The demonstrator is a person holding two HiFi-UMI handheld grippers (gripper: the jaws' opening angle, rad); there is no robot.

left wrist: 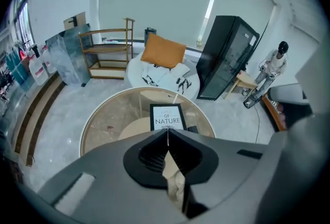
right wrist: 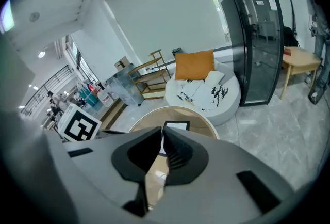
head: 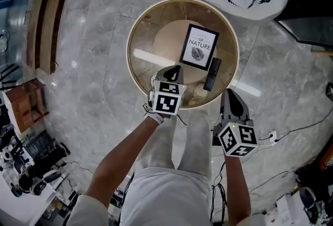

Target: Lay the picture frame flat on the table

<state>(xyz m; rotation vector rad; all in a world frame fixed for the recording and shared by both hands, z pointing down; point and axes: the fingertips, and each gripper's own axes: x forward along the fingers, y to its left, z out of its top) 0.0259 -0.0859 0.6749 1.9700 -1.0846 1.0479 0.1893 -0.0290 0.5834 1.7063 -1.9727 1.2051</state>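
Person in a white short-sleeved top (head: 156,199) and pale trousers (head: 179,139), fitted with two grey handheld tools, the left gripper (head: 175,68) and the right gripper (head: 229,92), each with black ribbed jaw linings and a white cube (head: 167,99) printed with black square markers; a white band (head: 154,115) circles the left wrist

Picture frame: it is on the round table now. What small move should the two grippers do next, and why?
Probably no further move on the frame; just draw both grippers back. The picture frame already lies flat, face up, on the round glass table, beside a dark slim object. The left gripper is shut on nothing, and the right gripper holds nothing either.
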